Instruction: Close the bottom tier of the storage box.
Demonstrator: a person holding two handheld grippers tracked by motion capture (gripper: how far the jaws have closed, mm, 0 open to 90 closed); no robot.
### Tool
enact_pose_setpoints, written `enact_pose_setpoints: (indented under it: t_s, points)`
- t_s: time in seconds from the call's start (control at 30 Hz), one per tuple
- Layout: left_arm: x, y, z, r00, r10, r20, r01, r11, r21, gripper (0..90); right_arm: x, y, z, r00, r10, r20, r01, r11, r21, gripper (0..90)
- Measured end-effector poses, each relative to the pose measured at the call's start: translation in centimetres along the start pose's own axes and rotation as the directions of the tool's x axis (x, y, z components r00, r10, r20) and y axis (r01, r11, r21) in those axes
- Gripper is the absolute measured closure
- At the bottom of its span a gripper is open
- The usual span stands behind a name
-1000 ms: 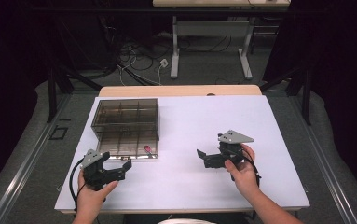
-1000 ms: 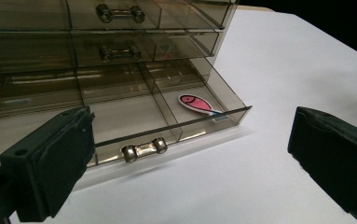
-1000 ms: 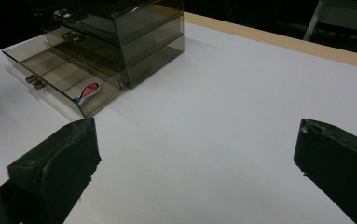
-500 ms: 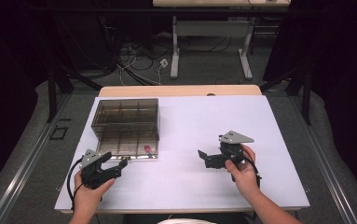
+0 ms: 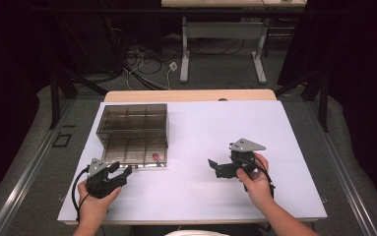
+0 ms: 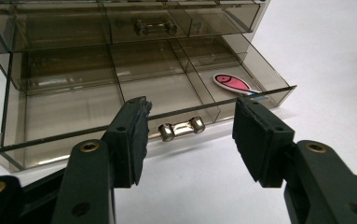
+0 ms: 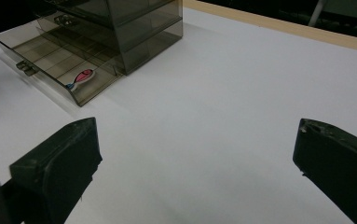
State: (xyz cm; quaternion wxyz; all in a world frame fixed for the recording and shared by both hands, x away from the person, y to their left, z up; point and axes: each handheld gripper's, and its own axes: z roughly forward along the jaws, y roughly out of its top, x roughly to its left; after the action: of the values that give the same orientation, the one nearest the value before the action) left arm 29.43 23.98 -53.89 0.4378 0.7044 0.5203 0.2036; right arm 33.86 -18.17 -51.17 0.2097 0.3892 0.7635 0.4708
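Before the pulled-out drawer [image 6: 134,100] my left gripper [image 6: 190,135] has been closing, its jaws apart around the metal handle [image 6: 181,128], ungripped; pushing shut remains.

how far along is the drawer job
Done: the bottom drawer of the clear box stands pulled out, a pink fish in its corner compartment. In hand: the left gripper frames the drawer handle, its jaws just closing, not yet touching. The right gripper waits open over bare table. Left: grip the handle, probably push the drawer shut.
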Motion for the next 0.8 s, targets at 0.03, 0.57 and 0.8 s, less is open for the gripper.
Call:
enact_pose_setpoints:
  t_s: [0.03, 0.57, 0.8]
  points:
    - [-0.1, 0.0, 0.0, 1.0000, -0.005, -0.004, 0.005, 1.0000, 0.008, 46.6, 0.1, 0.0, 0.0, 1.0000, 0.008, 0.002, -0.008, 1.0000, 0.001, 0.1]
    - [0.4, -0.1, 0.9, 0.9977, -0.041, -0.054, 0.047, 0.9932, 0.107, 62.6, 0.1, -0.3, 0.2, 1.0000, -0.004, 0.002, 0.004, 0.9999, 0.017, 0.3]
    - [0.6, -0.1, 1.3, 0.9965, -0.058, -0.060, 0.066, 0.9897, 0.127, 70.3, 0.1, -0.4, 0.3, 1.0000, -0.010, -0.001, 0.010, 0.9996, 0.025, 0.3]
